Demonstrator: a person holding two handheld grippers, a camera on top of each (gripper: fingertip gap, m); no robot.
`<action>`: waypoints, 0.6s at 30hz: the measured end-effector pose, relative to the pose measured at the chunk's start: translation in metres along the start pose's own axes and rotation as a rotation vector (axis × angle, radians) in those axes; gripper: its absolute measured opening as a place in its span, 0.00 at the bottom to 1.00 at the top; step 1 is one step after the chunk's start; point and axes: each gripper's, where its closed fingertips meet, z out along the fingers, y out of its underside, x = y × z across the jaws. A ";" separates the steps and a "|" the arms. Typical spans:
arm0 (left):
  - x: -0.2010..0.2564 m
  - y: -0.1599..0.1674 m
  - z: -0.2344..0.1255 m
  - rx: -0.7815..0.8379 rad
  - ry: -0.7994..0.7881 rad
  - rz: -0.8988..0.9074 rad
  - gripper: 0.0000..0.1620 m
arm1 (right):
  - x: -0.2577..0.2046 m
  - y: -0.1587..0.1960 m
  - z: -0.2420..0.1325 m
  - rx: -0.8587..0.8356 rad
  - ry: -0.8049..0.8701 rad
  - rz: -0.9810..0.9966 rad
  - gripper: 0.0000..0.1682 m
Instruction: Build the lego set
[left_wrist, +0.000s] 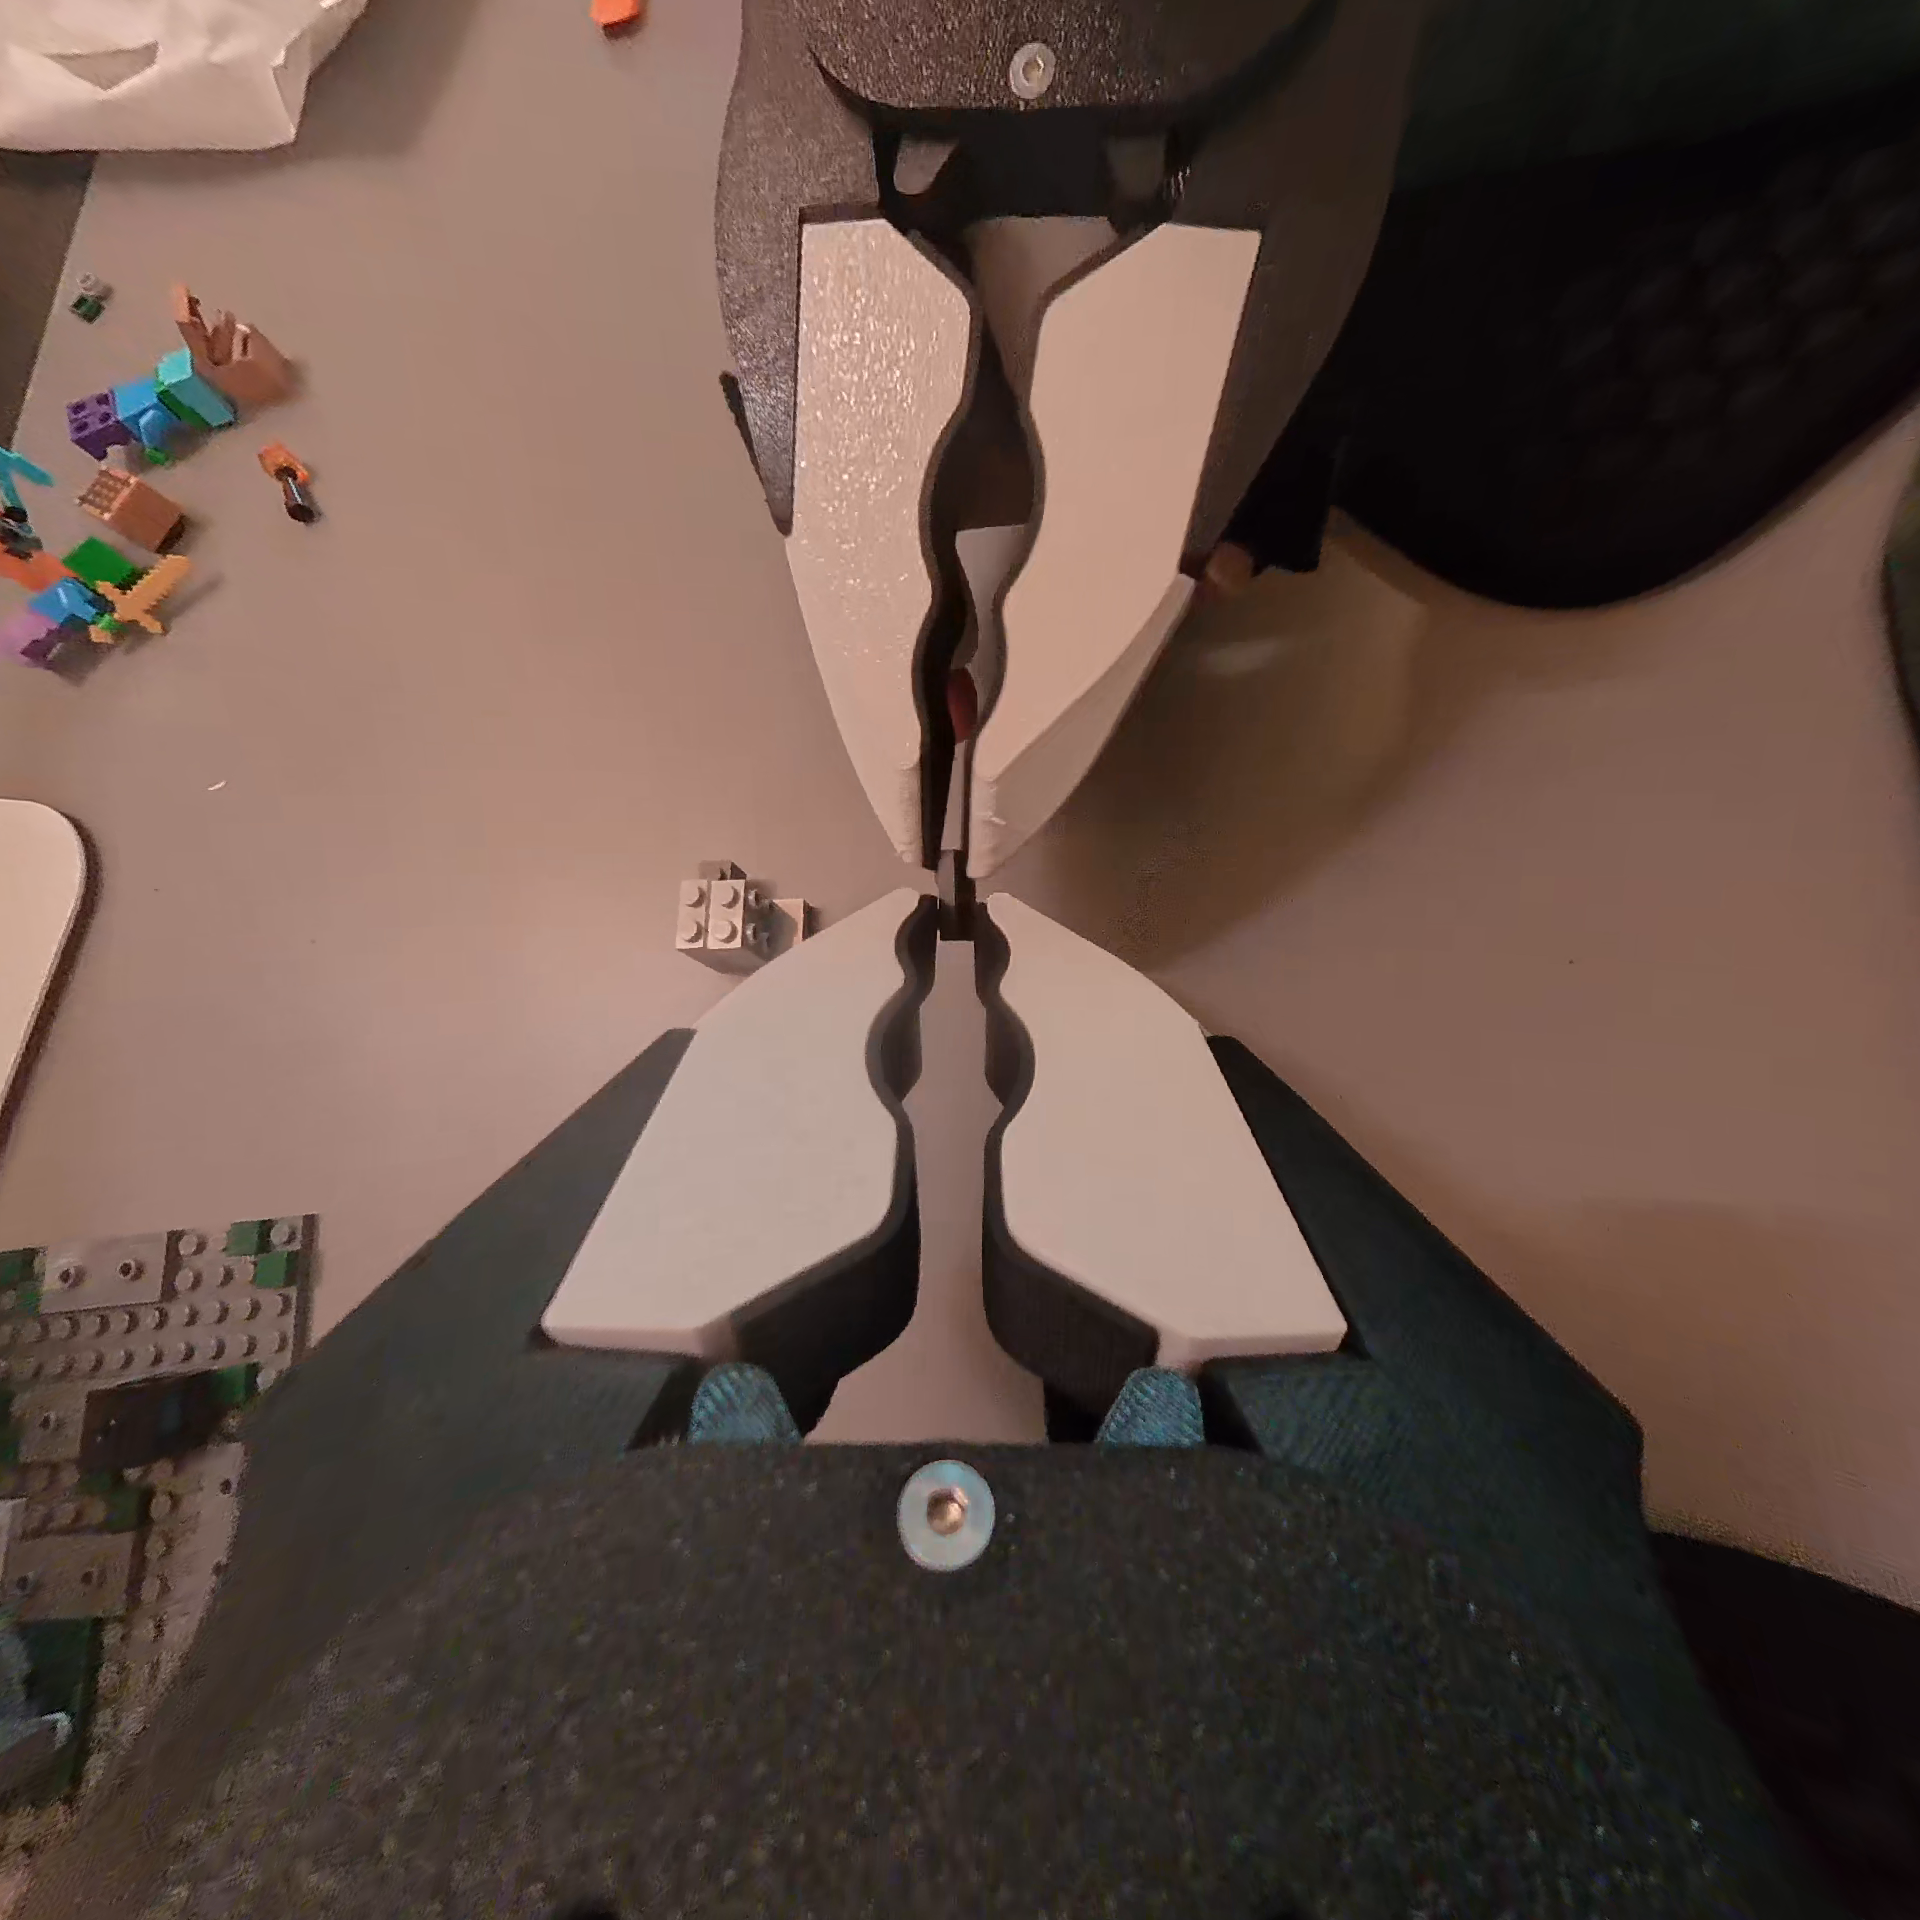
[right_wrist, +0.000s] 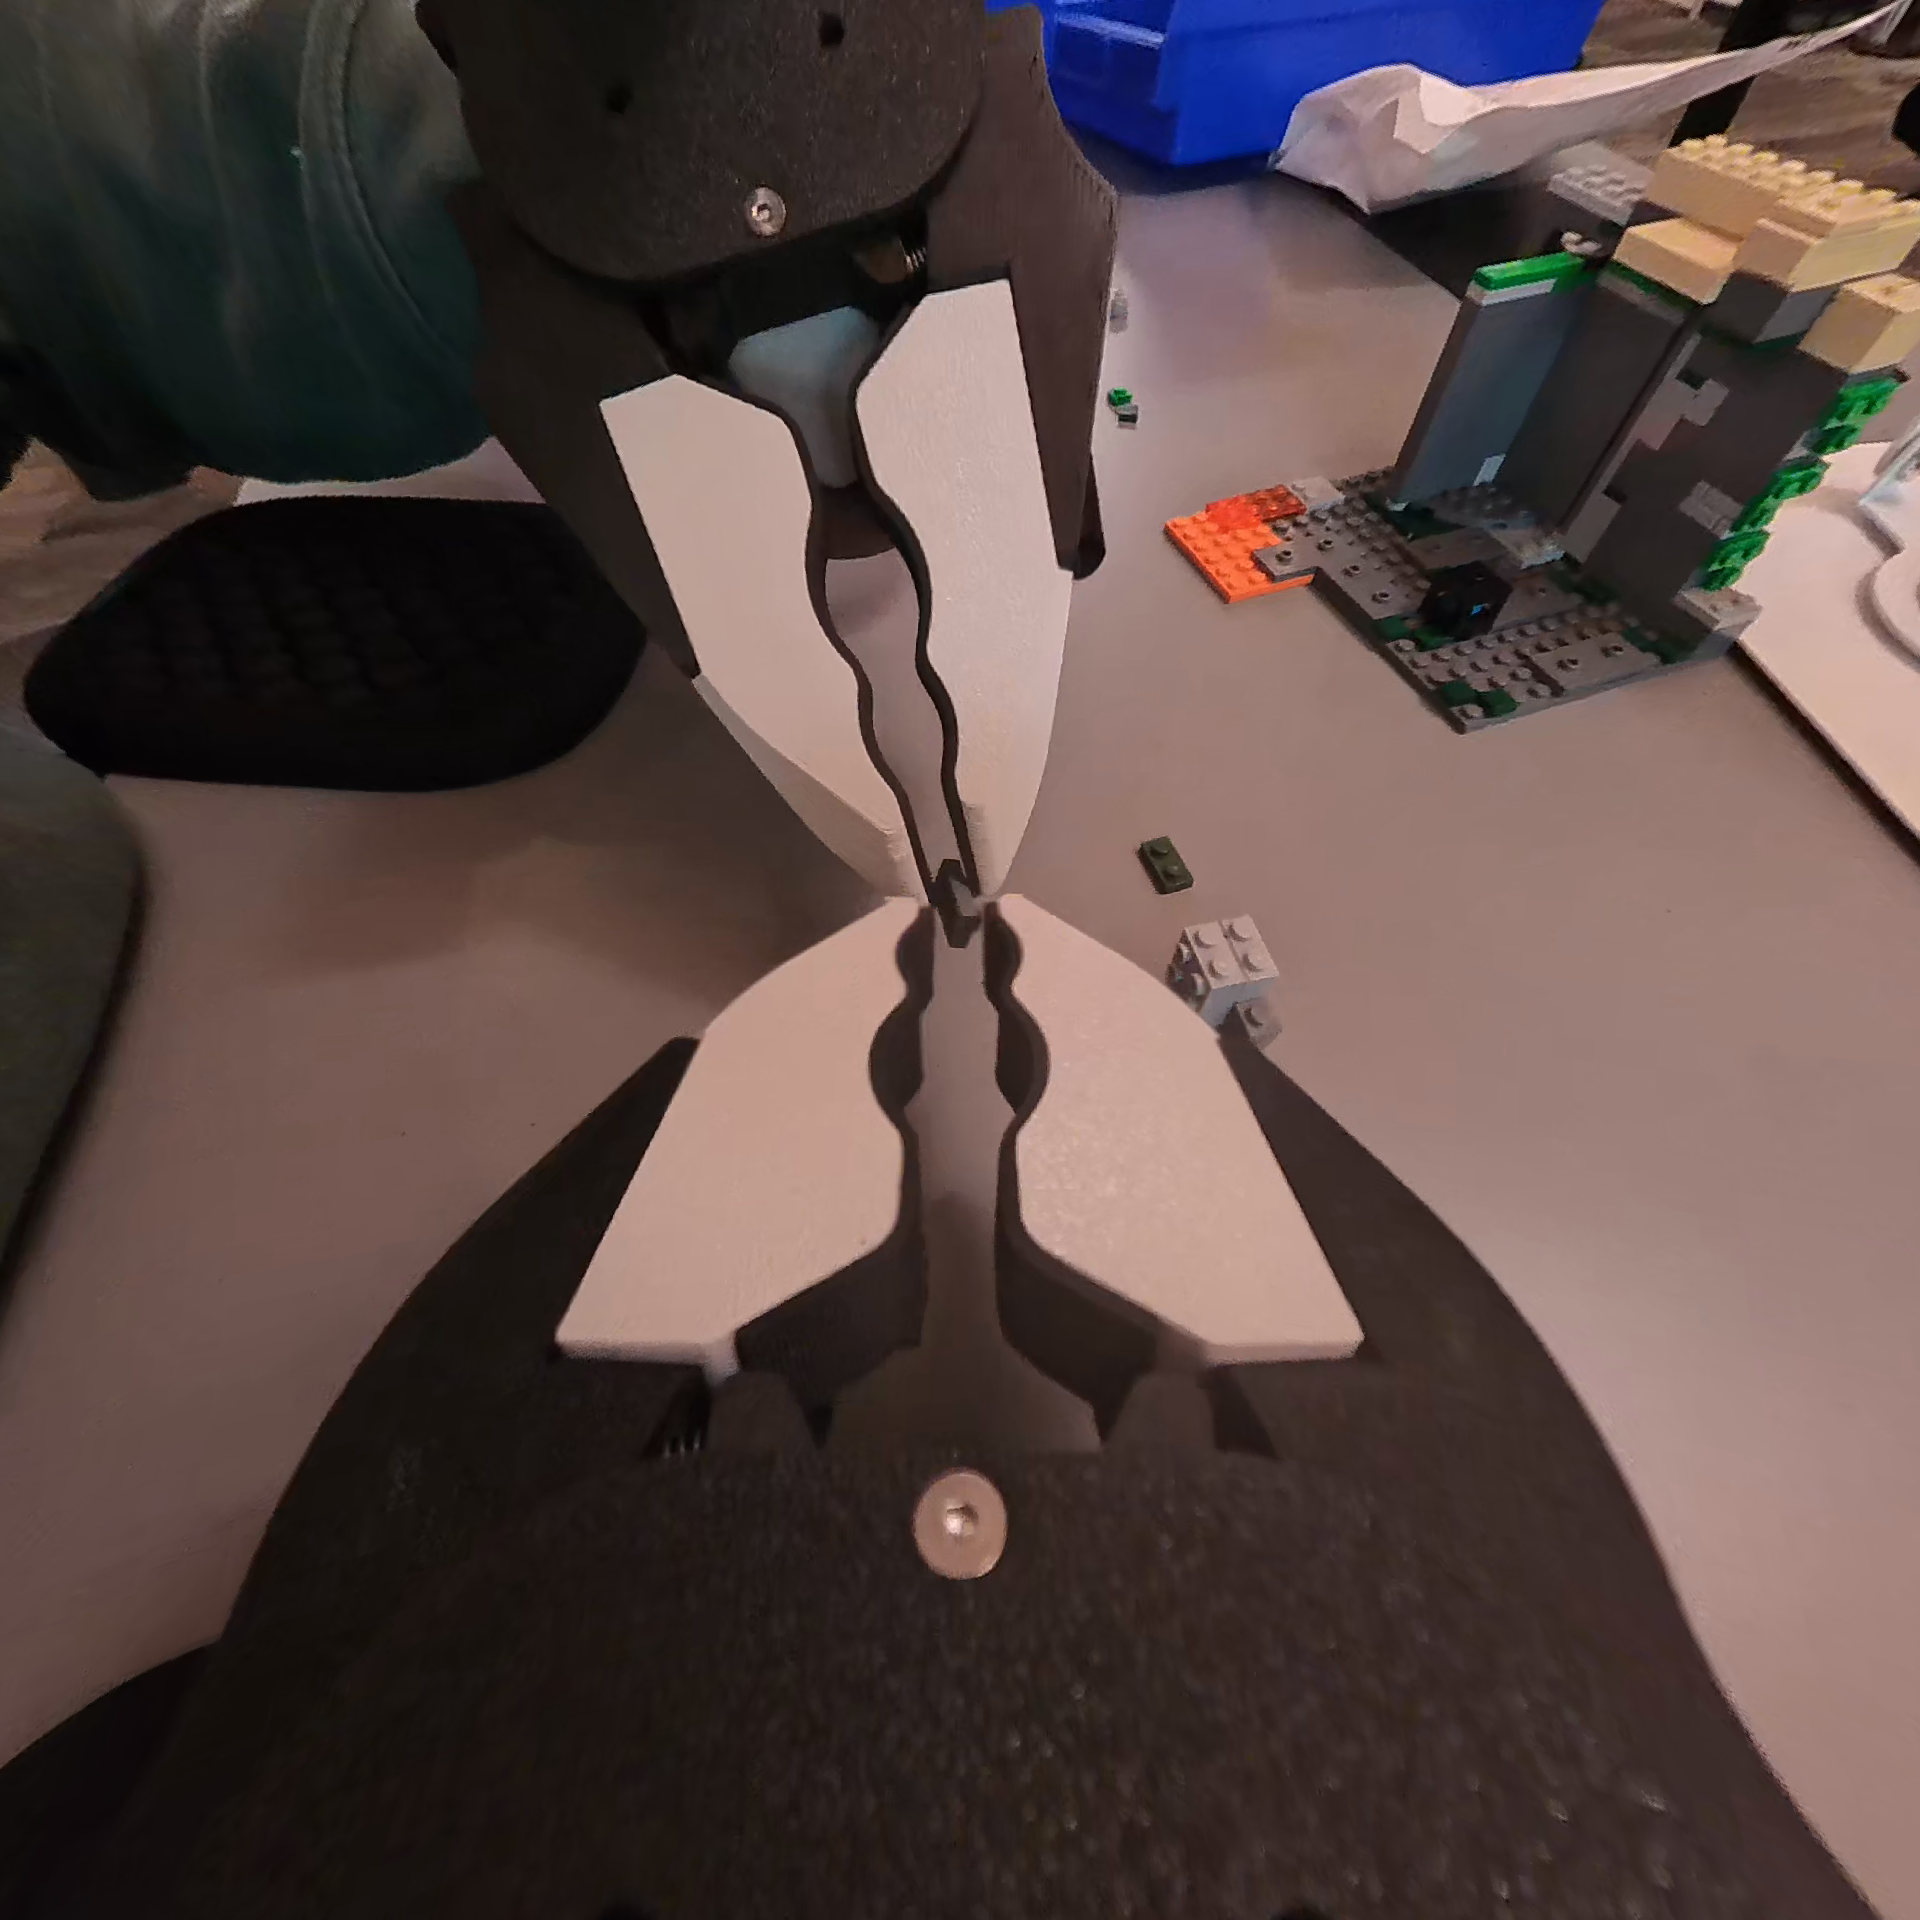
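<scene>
I have both grippers tip to tip above the desk (right_wrist: 1455, 1039), and the small dark piece (right_wrist: 956, 902) sits right where they meet. My left gripper (left_wrist: 953, 914) has its jaws drawn nearly together on the near end of that piece; my right gripper (right_wrist: 954, 920) is pinched just as narrowly on its side, so both appear to hold it, though I cannot tell if it is one part or two being pressed together. To do this well I judge I should keep the two tools in line and squeeze straight along their shared axis, since any twist could flick so small a part away. The grey brick cluster (right_wrist: 1226, 971) lies on the desk just beside the tips, with a dark green plate (right_wrist: 1166, 862) near it. The half-built model (right_wrist: 1621, 499) stands well apart. A blue bin (right_wrist: 1299, 73) sits at the far edge; what it contains is hidden from me.
</scene>
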 end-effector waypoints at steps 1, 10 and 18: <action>-0.001 -0.001 0.000 0.012 -0.004 -0.011 0.04 | 0.001 -0.001 0.000 0.004 0.009 0.002 0.02; -0.009 -0.007 -0.007 0.196 0.074 -0.338 0.10 | 0.022 -0.012 -0.011 0.019 0.220 -0.174 0.02; -0.017 -0.020 -0.018 0.456 0.262 -0.807 0.05 | 0.016 -0.027 -0.013 0.034 0.423 -0.649 0.02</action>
